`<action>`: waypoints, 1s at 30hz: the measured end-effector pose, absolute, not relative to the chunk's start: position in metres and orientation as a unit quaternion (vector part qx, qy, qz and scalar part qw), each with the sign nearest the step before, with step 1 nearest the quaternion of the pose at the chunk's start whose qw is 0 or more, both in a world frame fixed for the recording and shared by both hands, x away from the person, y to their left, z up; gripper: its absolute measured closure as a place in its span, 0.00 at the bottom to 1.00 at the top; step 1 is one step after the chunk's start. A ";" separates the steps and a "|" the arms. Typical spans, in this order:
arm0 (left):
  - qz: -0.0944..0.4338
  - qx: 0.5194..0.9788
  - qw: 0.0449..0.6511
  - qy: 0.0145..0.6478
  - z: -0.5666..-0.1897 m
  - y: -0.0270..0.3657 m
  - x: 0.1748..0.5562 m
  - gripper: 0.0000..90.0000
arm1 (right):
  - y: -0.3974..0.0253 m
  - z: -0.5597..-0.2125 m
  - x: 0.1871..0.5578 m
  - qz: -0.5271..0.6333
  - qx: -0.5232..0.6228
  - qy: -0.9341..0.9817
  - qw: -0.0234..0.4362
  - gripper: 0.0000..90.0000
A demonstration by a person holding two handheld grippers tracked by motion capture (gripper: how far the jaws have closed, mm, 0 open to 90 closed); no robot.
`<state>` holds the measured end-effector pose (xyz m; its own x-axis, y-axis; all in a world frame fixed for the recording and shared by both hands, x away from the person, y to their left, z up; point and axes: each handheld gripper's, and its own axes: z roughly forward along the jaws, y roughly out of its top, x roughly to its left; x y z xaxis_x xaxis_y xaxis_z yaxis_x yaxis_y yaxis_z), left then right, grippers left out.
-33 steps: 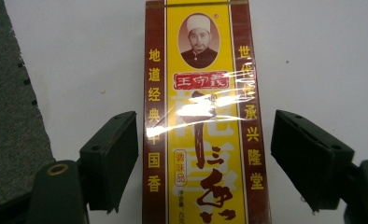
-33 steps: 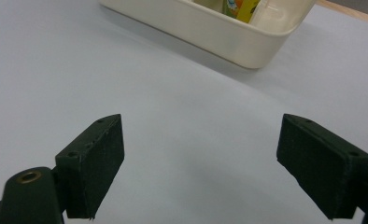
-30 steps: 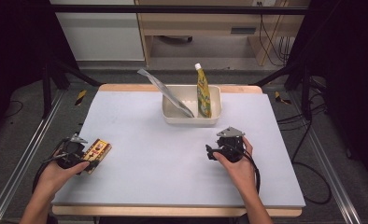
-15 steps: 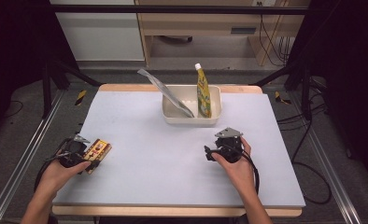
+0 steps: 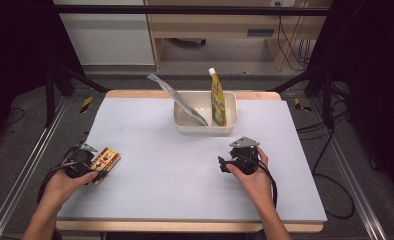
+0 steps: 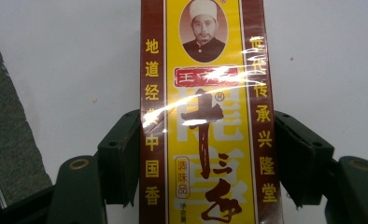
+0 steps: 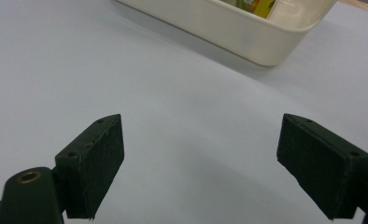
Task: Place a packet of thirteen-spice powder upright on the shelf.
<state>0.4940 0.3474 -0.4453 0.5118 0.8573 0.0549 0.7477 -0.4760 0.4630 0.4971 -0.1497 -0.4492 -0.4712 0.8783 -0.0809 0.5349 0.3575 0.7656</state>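
A long yellow and maroon seasoning box (image 5: 105, 160) (image 6: 205, 70) lies near the table's front left corner. My left gripper (image 5: 96, 167) (image 6: 205, 140) is shut on it, one jaw pressed against each long side. At the right of the table my right gripper (image 5: 223, 163) (image 7: 215, 154) is open just above the bare surface, with nothing between its jaws. A cream bin (image 5: 205, 129) (image 7: 229, 28) stands at the back centre. A silver pouch (image 5: 177, 97) leans out of it to the left, and a yellow pouch (image 5: 217, 102) (image 7: 254, 3) with a white cap stands upright in it.
The pale grey table top (image 5: 175, 170) has a wooden edge at front and back. Metal rails (image 5: 15, 170) run along the floor on both sides. Cables (image 5: 335, 165) trail on the floor to the right. A wooden shelf unit (image 5: 210, 30) stands behind the table.
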 end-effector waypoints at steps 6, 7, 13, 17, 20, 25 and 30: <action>0.158 0.852 0.216 0.451 -0.434 0.335 0.490 0.35 | -0.150 -0.449 0.497 0.345 0.449 0.785 0.250 0.17; 0.157 0.852 0.220 0.448 -0.433 0.332 0.489 0.35 | -0.150 -0.449 0.497 0.345 0.449 0.785 0.251 0.17; 0.169 0.862 0.243 0.413 -0.424 0.315 0.485 0.35 | -0.149 -0.447 0.496 0.349 0.451 0.782 0.251 0.17; 0.178 0.869 0.249 0.389 -0.420 0.296 0.486 0.35 | -0.150 -0.444 0.494 0.358 0.452 0.777 0.252 0.17; 0.177 0.879 0.252 0.365 -0.419 0.276 0.487 0.35 | -0.151 -0.438 0.494 0.366 0.451 0.773 0.255 0.17; 0.187 0.897 0.241 0.321 -0.418 0.237 0.493 0.35 | -0.158 -0.423 0.490 0.390 0.454 0.759 0.257 0.18; 0.194 0.902 0.241 0.301 -0.415 0.213 0.502 0.35 | -0.164 -0.416 0.484 0.407 0.453 0.753 0.248 0.18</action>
